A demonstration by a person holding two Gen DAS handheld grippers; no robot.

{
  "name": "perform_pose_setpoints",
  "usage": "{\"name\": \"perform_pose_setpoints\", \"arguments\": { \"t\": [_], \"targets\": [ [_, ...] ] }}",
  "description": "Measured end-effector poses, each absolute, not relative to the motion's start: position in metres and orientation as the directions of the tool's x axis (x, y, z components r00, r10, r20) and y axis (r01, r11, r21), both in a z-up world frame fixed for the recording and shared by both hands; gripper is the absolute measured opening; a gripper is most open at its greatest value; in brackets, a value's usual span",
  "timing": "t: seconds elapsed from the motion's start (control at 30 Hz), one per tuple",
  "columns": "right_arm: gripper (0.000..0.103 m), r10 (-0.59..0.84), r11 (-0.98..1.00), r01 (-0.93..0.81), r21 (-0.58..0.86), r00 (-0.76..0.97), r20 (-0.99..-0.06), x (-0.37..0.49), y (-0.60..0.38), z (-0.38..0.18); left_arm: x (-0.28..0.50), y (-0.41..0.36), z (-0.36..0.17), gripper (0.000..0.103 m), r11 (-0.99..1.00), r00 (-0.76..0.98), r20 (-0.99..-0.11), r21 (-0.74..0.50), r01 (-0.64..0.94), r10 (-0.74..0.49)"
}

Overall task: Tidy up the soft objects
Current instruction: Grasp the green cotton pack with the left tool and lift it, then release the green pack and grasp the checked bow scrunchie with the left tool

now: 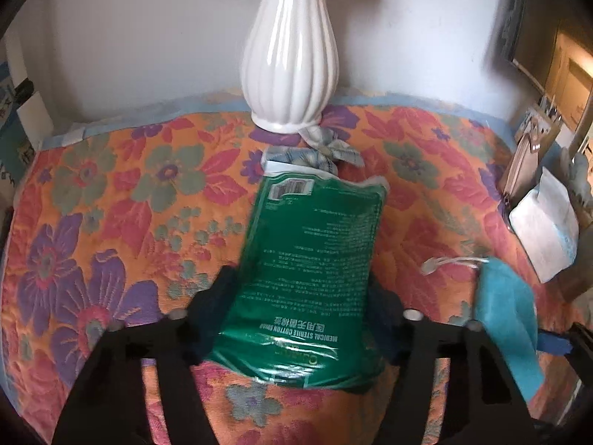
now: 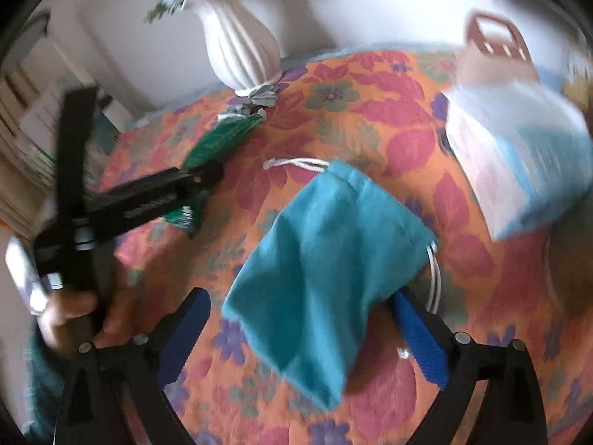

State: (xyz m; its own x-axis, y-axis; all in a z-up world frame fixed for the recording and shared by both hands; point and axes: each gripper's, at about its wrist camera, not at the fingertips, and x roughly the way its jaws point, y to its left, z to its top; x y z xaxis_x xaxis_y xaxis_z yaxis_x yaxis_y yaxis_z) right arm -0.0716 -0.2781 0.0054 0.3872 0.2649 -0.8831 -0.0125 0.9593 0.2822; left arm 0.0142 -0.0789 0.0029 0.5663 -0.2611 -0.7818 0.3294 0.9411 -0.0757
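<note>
Two soft things are in my grip at once, which tells me the sorting is in mid-course rather than near its end. My left gripper (image 1: 300, 319) is closed on the green packet of cotton swabs (image 1: 315, 259), its fingers pinching the packet's two long sides near the printed end; the packet's long axis runs straight away from me toward the back edge of the table (image 1: 111, 185), barcode end foremost, pointing at the white vase (image 1: 291, 55) that stands at that edge. I cannot tell whether the packet's far end rests on the floral cloth or hangs just above it. My right gripper (image 2: 300, 319) stands fairly wide, and the teal drawstring pouch (image 2: 326, 259) is caught at its right-hand blue pad; the other pad looks apart from the cloth, so I judge the hold to be a slight one. The pouch hangs slack above the middle of the table, its long axis slanting from the near corner of the fabric up toward the gathered mouth, where the white cord (image 2: 296, 164) trails toward the back. A white and blue pack (image 2: 519, 155) leans near the right edge beside a pinkish basket (image 2: 496, 42), and a small patterned bundle (image 1: 318, 152) lies at the vase's foot. Nothing looks finally placed yet; both held things still need setting down in order.
</note>
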Motion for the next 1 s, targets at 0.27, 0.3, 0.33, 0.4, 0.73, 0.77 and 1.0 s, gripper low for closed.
{"name": "perform_pose_setpoints", "arguments": {
  "t": [0.27,0.3,0.33,0.4,0.73,0.77,1.0],
  "targets": [
    [0.045,0.097,0.993,-0.104,0.056,0.442,-0.892,-0.06,-0.244,0.006,0.026,-0.034,0.035,0.014,0.969,0.661,-0.713,-0.119,0.216,-0.235],
    [0.037,0.098,0.991,-0.126,0.046,0.451,-0.887,-0.061,-0.241,0.008,0.03,-0.03,0.038,0.014,0.97,0.663,-0.712,-0.12,0.21,-0.232],
    [0.032,0.1,0.99,-0.136,0.042,0.456,-0.884,-0.061,-0.24,0.008,0.038,-0.026,0.039,0.014,0.965,0.645,-0.721,-0.143,0.219,-0.253],
    [0.031,0.097,0.988,-0.153,0.028,0.468,-0.878,-0.062,-0.239,0.008,0.046,-0.022,0.037,0.014,0.953,0.609,-0.735,-0.191,0.234,-0.297],
    [0.031,0.175,0.983,-0.142,0.12,0.485,-0.857,-0.062,-0.248,0.004,0.041,-0.044,0.015,0.035,0.968,0.595,-0.769,-0.124,0.218,-0.233],
    [0.031,0.181,0.982,-0.139,0.129,0.485,-0.855,-0.061,-0.249,0.004,0.04,-0.046,0.018,0.037,0.967,0.597,-0.766,-0.132,0.22,-0.24],
    [0.031,0.21,0.977,-0.133,0.166,0.485,-0.849,-0.06,-0.254,0.004,0.043,-0.081,0.039,0.059,0.917,0.555,-0.75,-0.172,0.359,-0.358]
  ]
}}
